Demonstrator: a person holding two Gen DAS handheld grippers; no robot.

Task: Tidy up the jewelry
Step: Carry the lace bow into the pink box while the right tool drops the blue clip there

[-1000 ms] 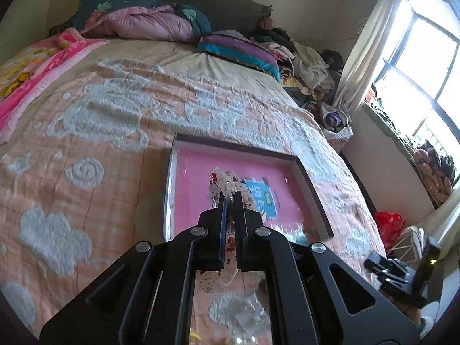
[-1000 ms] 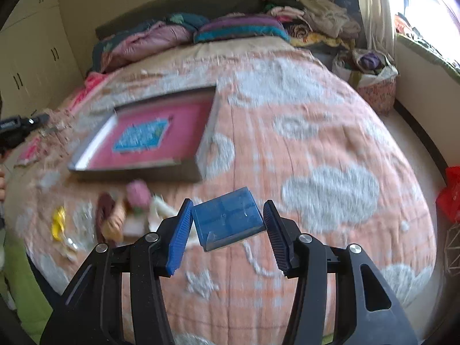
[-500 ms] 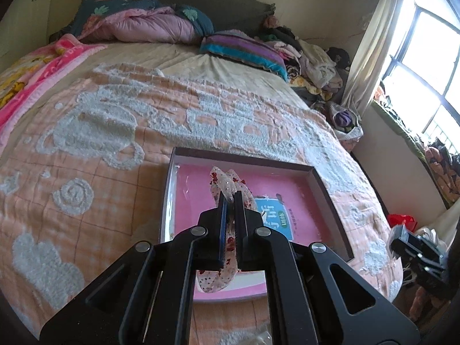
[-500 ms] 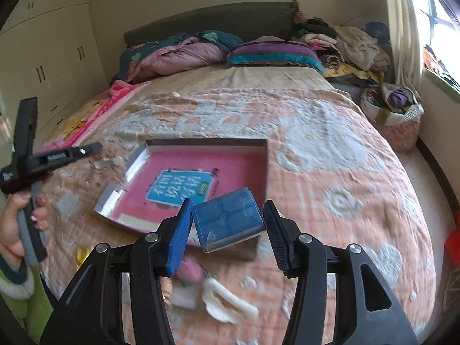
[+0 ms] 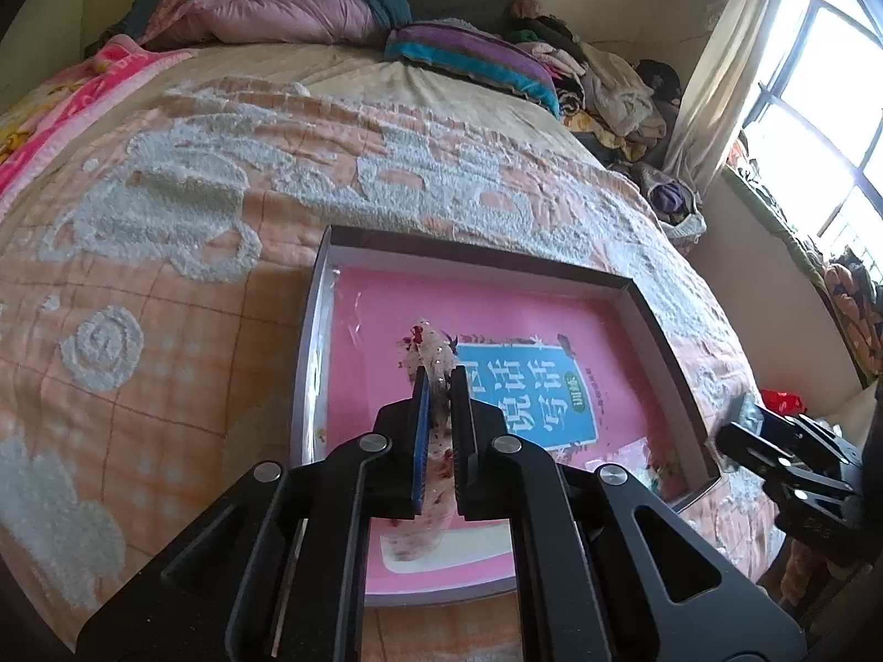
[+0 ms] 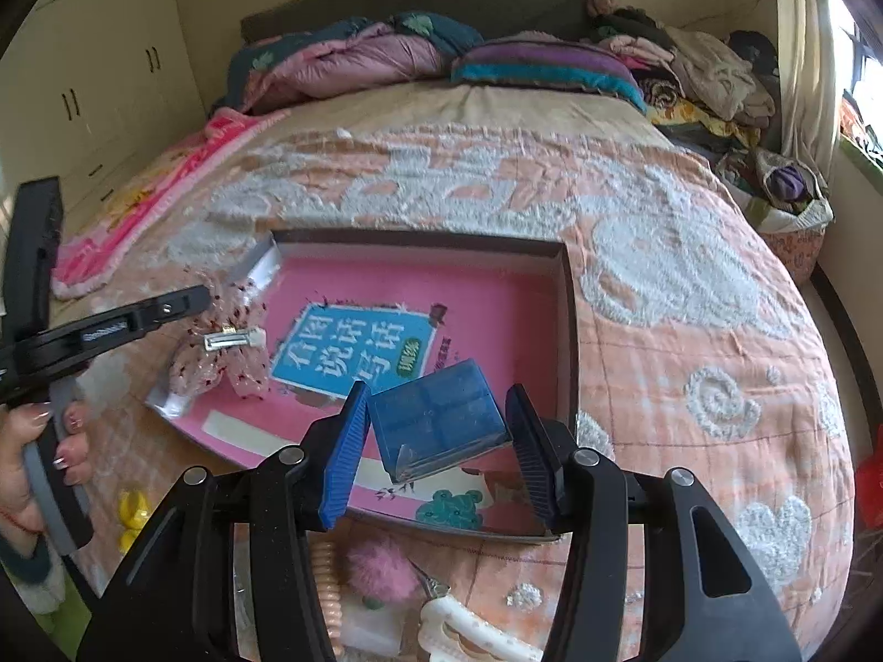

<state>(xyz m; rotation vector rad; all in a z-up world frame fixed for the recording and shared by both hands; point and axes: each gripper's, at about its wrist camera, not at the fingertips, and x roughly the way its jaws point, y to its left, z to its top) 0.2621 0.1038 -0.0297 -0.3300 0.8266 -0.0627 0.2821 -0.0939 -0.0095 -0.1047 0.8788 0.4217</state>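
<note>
The left claw (image 5: 439,386) is pinching a sheer white hair bow dotted with red (image 5: 427,347), holding it over the nine o'clock edge of the shallow dark-walled box with a pink lining (image 6: 568,325) on the bed's peach-and-white quilt (image 6: 690,287). The right claw (image 6: 439,414) grips a small translucent blue plastic compartment case (image 6: 436,414), tilted, over the box's six o'clock side. From where I stand, that case looks the riskier: held askew by its corners, it could twist free and tumble. The limp bow could snag on the claw when let go, or land outside the rim.
</note>
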